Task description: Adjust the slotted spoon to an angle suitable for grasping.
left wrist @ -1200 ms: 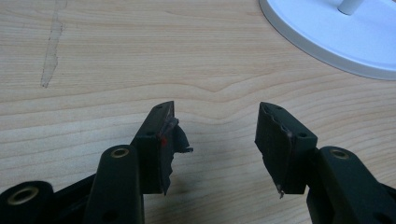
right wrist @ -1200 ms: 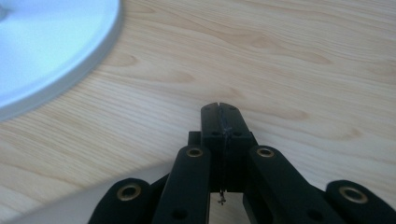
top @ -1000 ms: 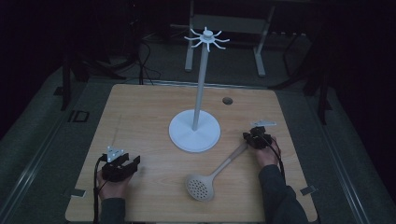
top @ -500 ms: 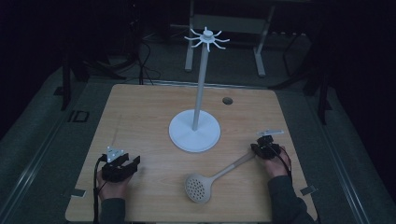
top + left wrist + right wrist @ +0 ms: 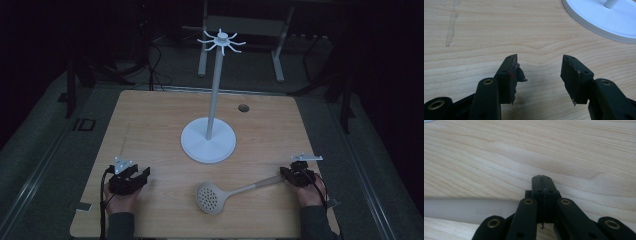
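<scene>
A pale slotted spoon point(image 5: 209, 197) lies flat on the wooden table point(image 5: 150, 120), bowl toward the front middle and handle running right. My right gripper point(image 5: 286, 174) sits at the handle's end. In the right gripper view its jaws point(image 5: 541, 178) are pressed together with nothing between them, and the spoon's handle point(image 5: 469, 210) passes under the linkage from the left. A white stand point(image 5: 208, 142) with a round base, a tall post and hooks on top stands mid-table. My left gripper point(image 5: 137, 175) rests at the front left, open and empty point(image 5: 539, 67), and points toward the stand's base point(image 5: 604, 22).
A small dark hole point(image 5: 243, 107) marks the table's far right part. A pale streak point(image 5: 451, 23) runs along the wood ahead of the left gripper. Dark floor and metal frame legs lie beyond the far edge.
My right gripper has drawn back toward the table's front right corner. The spoon's handle end has swung along with it. The left gripper has stayed put.
</scene>
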{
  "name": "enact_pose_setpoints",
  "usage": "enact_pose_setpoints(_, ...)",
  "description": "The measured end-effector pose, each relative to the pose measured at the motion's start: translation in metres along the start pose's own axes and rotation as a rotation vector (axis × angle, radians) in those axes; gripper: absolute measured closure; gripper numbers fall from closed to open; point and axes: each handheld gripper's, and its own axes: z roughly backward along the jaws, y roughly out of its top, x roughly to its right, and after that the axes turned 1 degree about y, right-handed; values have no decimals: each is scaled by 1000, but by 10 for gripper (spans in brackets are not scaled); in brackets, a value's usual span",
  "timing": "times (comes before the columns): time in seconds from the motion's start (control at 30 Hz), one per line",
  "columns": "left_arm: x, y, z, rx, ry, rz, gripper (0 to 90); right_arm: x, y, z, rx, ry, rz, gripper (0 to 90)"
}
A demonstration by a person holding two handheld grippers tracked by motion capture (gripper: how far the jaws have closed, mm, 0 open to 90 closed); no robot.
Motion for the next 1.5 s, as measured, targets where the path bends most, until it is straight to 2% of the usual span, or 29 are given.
enact_pose_setpoints(0.1,-2,0,1,2,0,2,481,3,-4,3,20,-4,-12,900)
enact_pose_setpoints(0.23,-2,0,1,5,0,5,481,4,-10,8,22,-15,4,900)
enact_pose_setpoints(0.53,-2,0,2,8,-1,7,481,9,-23,17,26,-13,-45,900)
enact_pose_setpoints(0.63,-2,0,3,10,-1,8,482,7,-25,19,28,-19,-64,900)
enact_pose_setpoints(0.7,-2,1,3,12,-3,6,482,4,-26,19,29,-5,-71,900)
enact_pose_setpoints(0.77,-1,1,3,13,-3,6,481,-2,-25,17,33,11,-71,900)
enact_pose_setpoints(0.9,-1,2,4,19,-5,5,482,-23,-19,9,33,32,-22,900)
enact_pose_setpoints(0.93,-1,2,4,19,-5,5,482,-23,-19,9,33,32,-22,900)
enact_pose_setpoints(1.0,-1,2,5,21,-11,7,482,-41,-14,3,33,47,15,900)
enact_pose_setpoints(1.2,2,4,8,31,-35,-9,481,-69,-8,-6,39,82,63,900)
enact_pose_setpoints(1.37,6,5,8,29,-41,-30,481,-82,-5,-11,45,113,116,900)
enact_pose_setpoints(1.5,6,5,9,31,-45,-33,482,-79,-5,-11,64,125,109,898)
